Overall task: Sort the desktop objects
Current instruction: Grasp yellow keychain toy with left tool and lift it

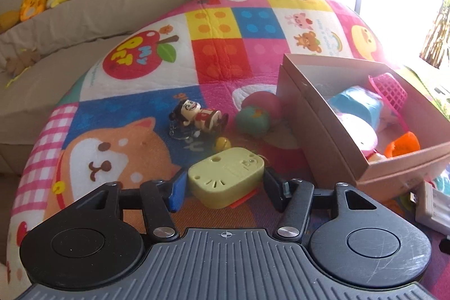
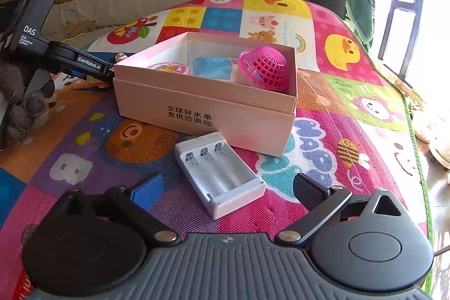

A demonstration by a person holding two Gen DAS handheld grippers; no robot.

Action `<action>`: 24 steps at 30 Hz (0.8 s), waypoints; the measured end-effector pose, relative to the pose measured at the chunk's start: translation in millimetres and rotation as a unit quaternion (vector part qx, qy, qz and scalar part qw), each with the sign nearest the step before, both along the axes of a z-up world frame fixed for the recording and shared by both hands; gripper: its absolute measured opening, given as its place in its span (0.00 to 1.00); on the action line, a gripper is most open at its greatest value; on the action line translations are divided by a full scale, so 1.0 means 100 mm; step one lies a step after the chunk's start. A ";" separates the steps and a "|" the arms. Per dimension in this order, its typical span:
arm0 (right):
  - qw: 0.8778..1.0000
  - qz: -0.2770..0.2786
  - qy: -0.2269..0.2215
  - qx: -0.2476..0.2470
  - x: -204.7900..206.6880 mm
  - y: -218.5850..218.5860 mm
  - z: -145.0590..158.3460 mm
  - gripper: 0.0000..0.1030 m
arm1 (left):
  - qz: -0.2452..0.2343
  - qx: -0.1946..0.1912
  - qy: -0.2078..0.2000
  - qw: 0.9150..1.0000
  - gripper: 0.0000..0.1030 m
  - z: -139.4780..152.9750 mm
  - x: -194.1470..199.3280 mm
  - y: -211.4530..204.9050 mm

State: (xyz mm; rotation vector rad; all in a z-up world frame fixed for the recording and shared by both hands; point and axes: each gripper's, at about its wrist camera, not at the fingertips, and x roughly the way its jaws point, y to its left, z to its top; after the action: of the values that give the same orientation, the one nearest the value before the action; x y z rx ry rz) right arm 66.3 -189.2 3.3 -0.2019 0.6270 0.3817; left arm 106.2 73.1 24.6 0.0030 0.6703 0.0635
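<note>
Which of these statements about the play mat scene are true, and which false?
1. The left gripper has a yellow-green block between its fingers. True.
2. The right gripper is shut on the battery charger. False: its fingers stand wide apart, charger untouched.
3. A pink mesh basket lies in the box. True.
4. The figurine is in the box. False: it lies on the mat.

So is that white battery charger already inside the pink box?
No, the white battery charger lies on the mat in front of the pink box, outside it.
</note>
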 end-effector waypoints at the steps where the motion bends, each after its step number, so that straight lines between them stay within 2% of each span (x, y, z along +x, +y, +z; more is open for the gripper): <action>1: 1.000 -0.002 -0.001 0.000 -0.01 0.00 0.00 0.96 | -0.014 0.013 -0.008 1.000 0.60 0.05 -0.15 -0.03; 7: 1.000 -0.006 -0.008 -0.004 -0.03 0.01 0.00 0.99 | -0.040 0.049 -0.022 0.998 0.60 0.27 -0.85 -0.07; 11: 1.000 -0.009 -0.010 -0.002 -0.03 0.00 0.01 1.00 | -0.075 0.037 -0.027 0.996 0.61 0.28 -1.15 -0.23; 16: 1.000 -0.014 -0.012 -0.007 -0.04 0.00 0.00 1.00 | -0.105 0.002 -0.010 0.994 0.61 0.10 -1.18 -0.49; 20: 1.000 -0.007 -0.009 -0.014 -0.06 -0.02 0.01 1.00 | -0.119 0.017 0.003 0.993 0.62 -0.06 -1.21 -0.63; 24: 0.998 -0.002 -0.006 -0.055 -0.04 -0.02 -0.01 1.00 | -0.108 0.027 0.003 0.994 0.76 -0.10 -1.27 -0.59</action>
State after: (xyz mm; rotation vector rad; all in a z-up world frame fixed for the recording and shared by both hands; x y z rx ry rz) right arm 62.0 -191.6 2.0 -0.3083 0.6364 0.3424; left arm -20.7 14.0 14.7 0.1280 0.6711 -0.1262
